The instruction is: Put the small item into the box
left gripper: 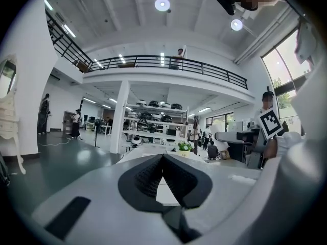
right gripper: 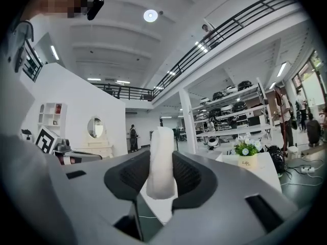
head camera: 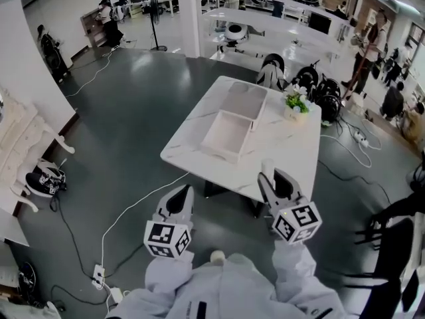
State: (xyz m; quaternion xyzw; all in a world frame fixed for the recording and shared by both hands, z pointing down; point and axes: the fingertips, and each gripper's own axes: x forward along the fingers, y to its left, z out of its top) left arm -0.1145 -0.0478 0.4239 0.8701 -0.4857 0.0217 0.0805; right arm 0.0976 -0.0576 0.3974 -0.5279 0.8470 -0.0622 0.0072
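The small item (right gripper: 160, 152), a white oblong piece with a rounded top, stands upright between the jaws of the right hand-held gripper (right gripper: 162, 173). The dark ribbed pads press on it from both sides at a middling spread, and its top rises above them. In the head view the small item (head camera: 267, 167) shows as a pale stub at the tip of the right hand-held gripper (head camera: 269, 179), just over the near edge of the table (head camera: 295, 153).

The box (head camera: 211, 143) lies open on the table, ahead of the right hand-held gripper and off to its left, well apart from it. A second shallow white tray (head camera: 246, 102), perhaps the lid, lies just beyond the box and touches it. A small pot of flowers (head camera: 297, 106) stands farther ahead of the right hand-held gripper, near the table's far edge; its own view shows the pot (right gripper: 247, 155) to the right of the jaws.

The left hand-held gripper (head camera: 179, 199) is level with the right one and beside it, short of the table, over the dark floor (head camera: 133, 145). In its own view the left hand-held gripper (left gripper: 163, 160) has its jaw tips together with nothing between them.
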